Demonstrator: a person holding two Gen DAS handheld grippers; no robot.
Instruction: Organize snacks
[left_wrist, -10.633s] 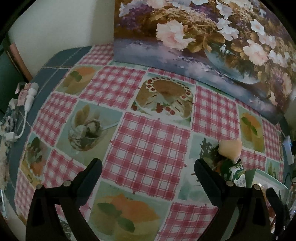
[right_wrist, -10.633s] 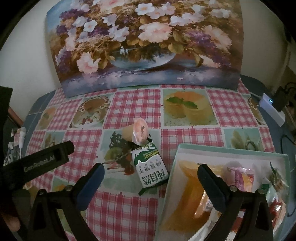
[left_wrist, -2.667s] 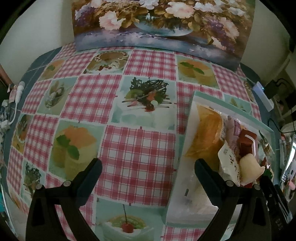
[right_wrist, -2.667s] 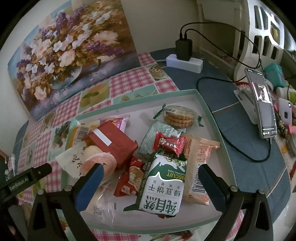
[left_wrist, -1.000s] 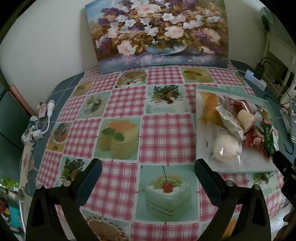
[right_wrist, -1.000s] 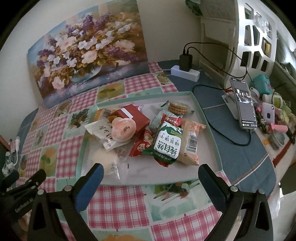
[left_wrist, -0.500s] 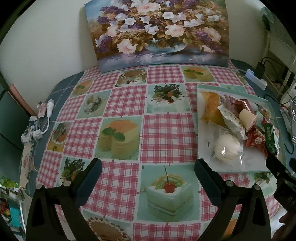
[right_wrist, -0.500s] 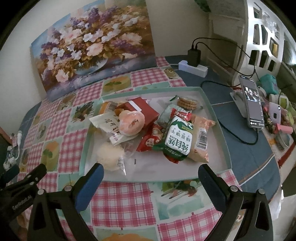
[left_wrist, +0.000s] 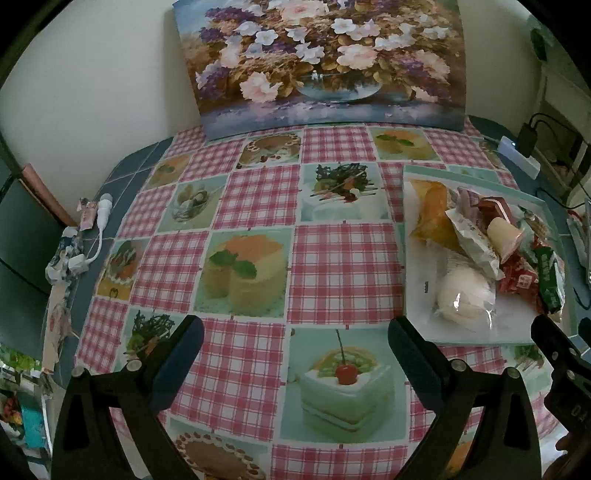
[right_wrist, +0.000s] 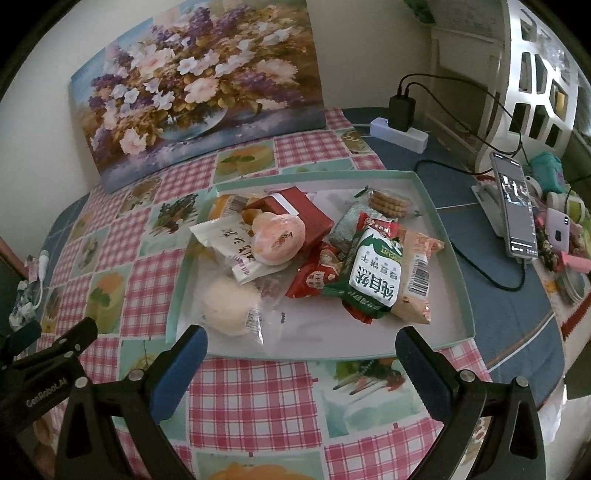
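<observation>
A pale green tray (right_wrist: 448, 236) (left_wrist: 458, 338) on the checked tablecloth holds several snacks. Among them are a green-white biscuit pack (right_wrist: 373, 273), a pink jelly cup (right_wrist: 279, 240), a red box (right_wrist: 295, 214), a round white bun in clear wrap (right_wrist: 229, 310) (left_wrist: 461, 291), round biscuits (right_wrist: 389, 203) and an orange bag (left_wrist: 432, 218). My right gripper (right_wrist: 301, 354) stands open just in front of the tray's near edge, holding nothing. Over the bare tablecloth left of the tray my left gripper (left_wrist: 295, 339) is open and empty.
A flower painting (right_wrist: 195, 88) leans on the wall at the back. Right of the tray lie a power strip with charger (right_wrist: 400, 129), cables, a phone on a stand (right_wrist: 513, 206) and small clutter. At the table's left edge sits a white cable (left_wrist: 99, 221).
Both grippers have pulled back and up from the tray over the last seconds. The biscuit pack and jelly cup, on the cloth 10.6 s ago, lie in the tray.
</observation>
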